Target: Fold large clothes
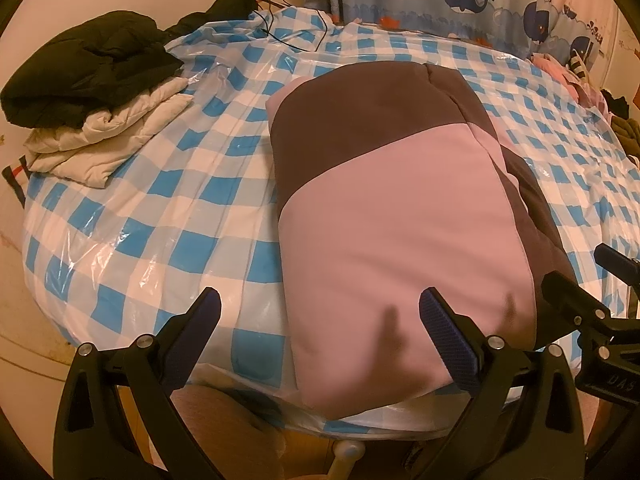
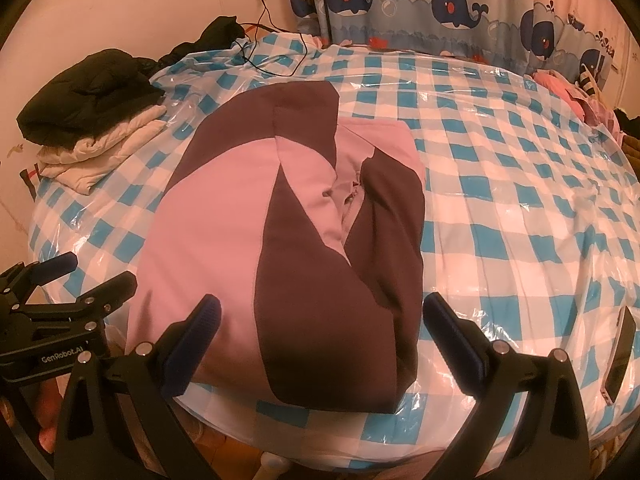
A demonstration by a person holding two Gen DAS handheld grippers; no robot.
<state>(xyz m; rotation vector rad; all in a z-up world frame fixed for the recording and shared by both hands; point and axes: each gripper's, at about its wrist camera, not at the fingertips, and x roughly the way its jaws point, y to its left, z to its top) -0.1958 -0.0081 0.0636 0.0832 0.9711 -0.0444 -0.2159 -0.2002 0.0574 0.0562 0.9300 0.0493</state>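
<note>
A pink and dark brown padded jacket (image 1: 384, 200) lies folded into a thick rectangle near the front edge of the bed; in the right wrist view the jacket (image 2: 288, 240) shows its zipper and a folded sleeve on top. My left gripper (image 1: 320, 320) hovers open over the jacket's near left corner, nothing between its fingers. My right gripper (image 2: 322, 320) stands open above the jacket's near edge, empty too. Each gripper shows at the edge of the other's view: the right one (image 1: 592, 292) and the left one (image 2: 76, 284).
The bed (image 2: 520, 220) carries a blue and white checked sheet under clear plastic. A stack of folded black and white jackets (image 1: 92, 108) sits at the far left. Pink clothes (image 2: 568, 92) lie far right, a phone (image 2: 620, 356) near right, a black cable (image 2: 272, 60) at the back, whale curtains behind.
</note>
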